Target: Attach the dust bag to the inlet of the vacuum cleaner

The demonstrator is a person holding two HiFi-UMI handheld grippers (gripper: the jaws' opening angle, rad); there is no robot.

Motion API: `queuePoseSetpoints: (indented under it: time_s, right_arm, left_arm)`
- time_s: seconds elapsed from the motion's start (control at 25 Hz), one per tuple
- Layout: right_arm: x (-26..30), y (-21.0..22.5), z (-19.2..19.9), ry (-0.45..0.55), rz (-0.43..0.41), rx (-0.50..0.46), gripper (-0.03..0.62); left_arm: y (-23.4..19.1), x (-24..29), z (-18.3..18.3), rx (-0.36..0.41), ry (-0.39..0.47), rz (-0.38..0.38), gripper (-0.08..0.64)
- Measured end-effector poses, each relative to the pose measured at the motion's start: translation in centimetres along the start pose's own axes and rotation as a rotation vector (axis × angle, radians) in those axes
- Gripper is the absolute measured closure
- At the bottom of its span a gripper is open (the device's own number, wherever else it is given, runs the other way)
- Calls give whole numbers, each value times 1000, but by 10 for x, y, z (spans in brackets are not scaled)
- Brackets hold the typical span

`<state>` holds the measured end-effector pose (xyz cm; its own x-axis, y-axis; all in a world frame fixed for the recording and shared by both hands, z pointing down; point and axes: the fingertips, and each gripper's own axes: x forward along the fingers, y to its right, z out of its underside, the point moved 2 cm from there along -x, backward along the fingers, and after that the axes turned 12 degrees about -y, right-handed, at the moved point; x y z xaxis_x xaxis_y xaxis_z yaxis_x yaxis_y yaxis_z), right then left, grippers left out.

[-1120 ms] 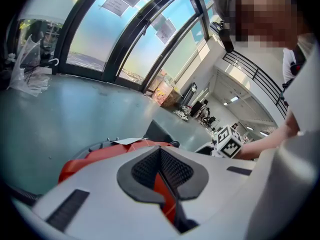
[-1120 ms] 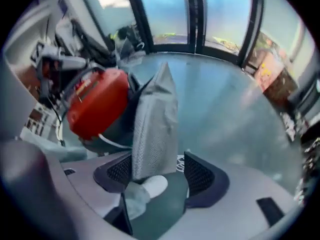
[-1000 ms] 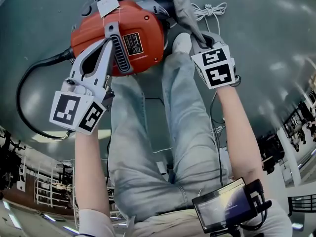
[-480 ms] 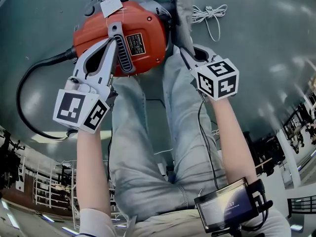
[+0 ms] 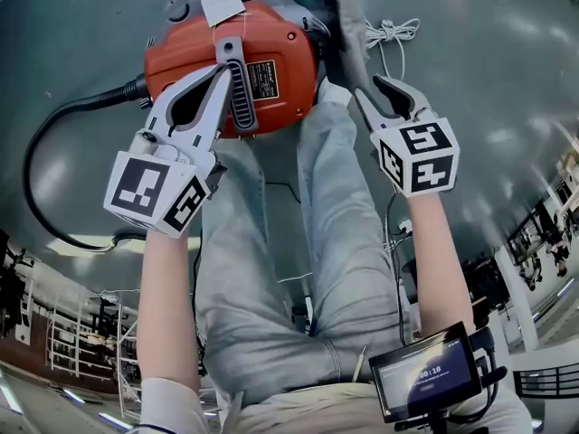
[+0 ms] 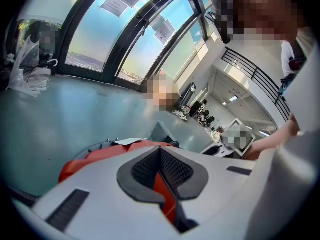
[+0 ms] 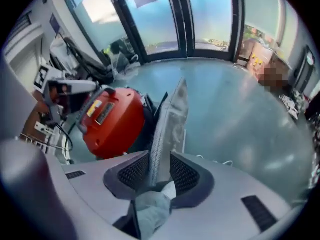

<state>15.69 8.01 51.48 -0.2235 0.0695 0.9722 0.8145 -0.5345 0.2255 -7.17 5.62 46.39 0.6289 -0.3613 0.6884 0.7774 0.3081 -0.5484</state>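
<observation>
Right claw [image 5: 369, 89] stands open. Its jaws have just been opening, and the grey fabric dust bag [image 5: 348, 25] is between the two ribbed pads, which do not press on it. In the right gripper view the bag [image 7: 170, 119] rises as a thin upright strip out of the gap of this claw [image 7: 160, 165]. Whether one pad touches the cloth I cannot tell.

The bag lies just right of the round red vacuum cleaner [image 5: 271, 43], against its dark right edge, and goes out of the picture at the far side. Whether it sits on the inlet cannot be seen.

Left claw [image 5: 220, 70] is closed, its pads together at the tips and nothing gripped between them. In the left gripper view only a narrow piece of the red body shows behind the pads of this claw [image 6: 160, 151]. In the head view the tips lie on top of the vacuum cleaner, just left of its grey handle [image 5: 228, 51].

A white paper tag [image 5: 222, 5] hangs at the far end of the vacuum cleaner. A black hose [image 5: 54, 125] leaves its left side and curves over the grey-green floor [image 5: 488, 52]. A bundled white cord [image 5: 391, 33] lies on the floor right of the bag. The person's pale jeans [image 5: 335, 224] are between the two arms.
</observation>
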Motion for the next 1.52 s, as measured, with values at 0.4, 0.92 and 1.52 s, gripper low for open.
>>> queuePoseSetpoints:
  time_s: [0.4, 0.92, 1.52]
  right_arm:
    - [47, -11, 15, -52, -22, 12, 568]
    - [-32, -17, 30, 119, -116, 338, 568]
    - [-278, -86, -44, 711, -242, 160, 583]
  left_arm:
    - [-4, 8, 6, 2, -15, 9, 552]
    - [41, -27, 7, 24, -97, 184, 552]
    - [196, -146, -86, 297, 2, 407, 554]
